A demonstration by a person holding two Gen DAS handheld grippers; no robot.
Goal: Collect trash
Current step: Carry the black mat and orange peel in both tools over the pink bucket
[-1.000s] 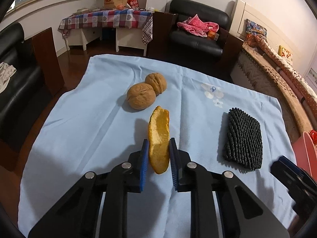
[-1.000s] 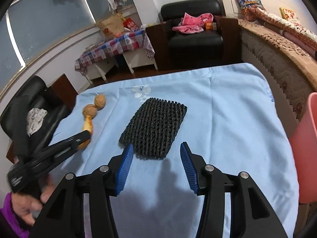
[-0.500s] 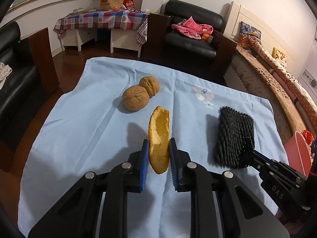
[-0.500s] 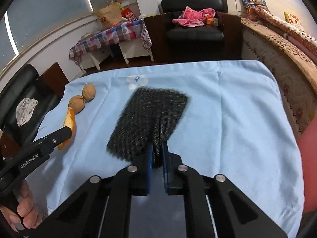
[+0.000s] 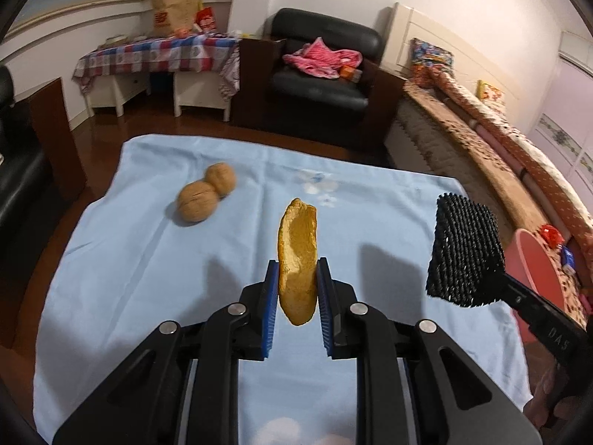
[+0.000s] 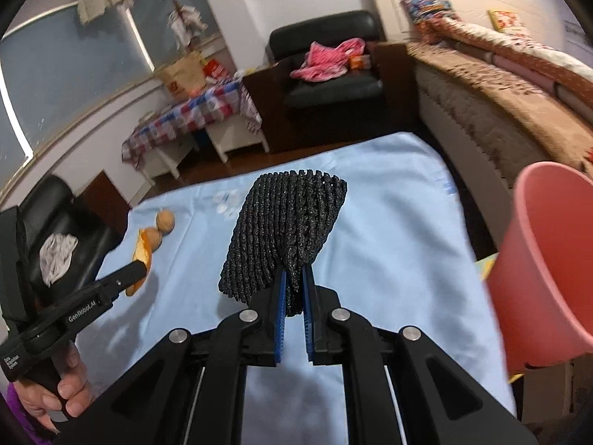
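Observation:
My left gripper [image 5: 296, 278] is shut on an orange peel [image 5: 298, 256] and holds it upright above the light-blue cloth [image 5: 129, 259]. My right gripper [image 6: 294, 285] is shut on a black foam net [image 6: 285, 237], lifted off the cloth; the net also shows in the left wrist view [image 5: 463, 252]. Two walnuts [image 5: 204, 196] lie on the cloth at the far left; they also show in the right wrist view [image 6: 159, 228]. A pink bin [image 6: 548, 259] stands off the table's right edge, to the right of the net.
A black armchair [image 5: 322, 78] with pink clothes stands beyond the table. A bed with a brown cover [image 5: 481, 155] runs along the right. A checkered side table [image 5: 155, 59] is at the back left. A black sofa [image 6: 63, 230] stands left of the table.
My right gripper shut on the black net and lifted it off the cloth toward the pink bin. My left gripper rose with the orange peel, away from the walnuts.

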